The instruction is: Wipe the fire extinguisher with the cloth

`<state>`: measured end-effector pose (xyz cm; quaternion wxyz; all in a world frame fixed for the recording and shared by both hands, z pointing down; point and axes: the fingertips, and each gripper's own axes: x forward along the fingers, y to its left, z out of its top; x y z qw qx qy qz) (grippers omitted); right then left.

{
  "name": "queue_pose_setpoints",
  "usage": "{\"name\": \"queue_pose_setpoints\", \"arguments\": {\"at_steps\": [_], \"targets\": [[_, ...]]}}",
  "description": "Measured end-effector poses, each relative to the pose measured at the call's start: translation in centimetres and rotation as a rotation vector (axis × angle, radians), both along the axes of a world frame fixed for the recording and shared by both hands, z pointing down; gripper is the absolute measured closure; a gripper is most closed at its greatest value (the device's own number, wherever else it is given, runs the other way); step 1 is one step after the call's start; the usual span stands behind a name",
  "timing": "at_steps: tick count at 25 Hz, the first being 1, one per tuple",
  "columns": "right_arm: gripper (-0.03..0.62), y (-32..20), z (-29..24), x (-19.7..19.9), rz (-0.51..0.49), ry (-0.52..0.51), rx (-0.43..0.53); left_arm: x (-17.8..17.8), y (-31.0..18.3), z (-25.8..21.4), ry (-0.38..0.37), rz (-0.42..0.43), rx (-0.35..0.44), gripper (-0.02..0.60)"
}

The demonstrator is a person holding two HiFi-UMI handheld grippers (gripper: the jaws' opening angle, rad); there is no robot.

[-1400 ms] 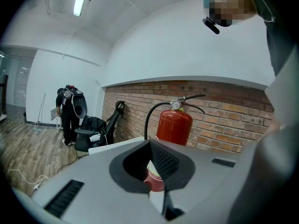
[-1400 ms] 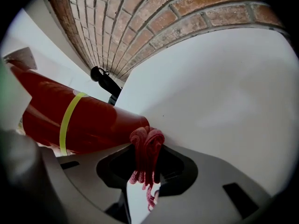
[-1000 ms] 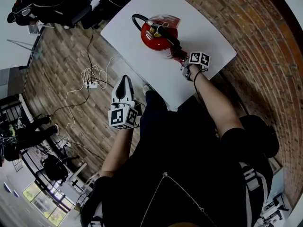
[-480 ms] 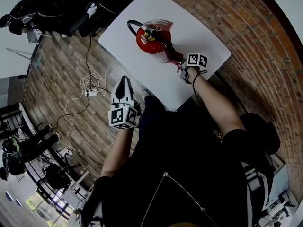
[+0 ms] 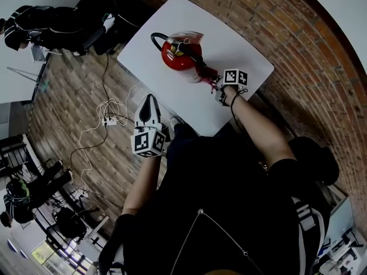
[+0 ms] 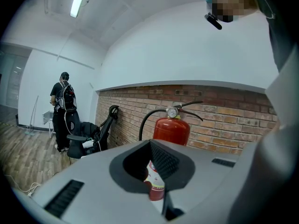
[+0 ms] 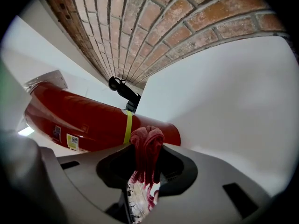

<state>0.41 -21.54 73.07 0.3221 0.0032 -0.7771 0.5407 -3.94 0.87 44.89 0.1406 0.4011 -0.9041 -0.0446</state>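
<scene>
Finds the fire extinguisher [image 5: 179,55] upright near the middle of the white tabletop [image 5: 235,42].

Finds the right hand-held gripper [image 5: 218,82] clamped on a bunched red cloth [image 7: 146,146], presented to the lower side of the red cylinder. Cannot confirm actual contact.

Finds the left hand-held gripper [image 5: 150,105] with jaws together on nothing, held off the tabletop's near edge and well apart from the cylinder.

Judges wiping at its start, with most of the surface outstanding.

Flags tipping or sliding of the cylinder under a firm sideways stroke, given no bracing from the left side.

Flags loss of the cloth, given only a narrow fold pinched and likely drag against the yellow band [image 7: 127,127].

Flags snagging on the black hose [image 5: 156,39] on any pass near the top.
</scene>
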Motion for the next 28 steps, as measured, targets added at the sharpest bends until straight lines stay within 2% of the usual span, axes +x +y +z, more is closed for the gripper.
{"name": "queue_pose_setpoints", "arguments": {"at_steps": [16,28], "targets": [[0.47,0.2,-3.2,0.2,0.005,-0.025,-0.003,-0.2,-2.1,-0.9,-0.015,0.049,0.006,0.574],[0.47,0.0,-7.6,0.1,0.003,-0.084,-0.035,-1.6,-5.8,-3.5,-0.101,0.1,-0.035,0.574]]}}
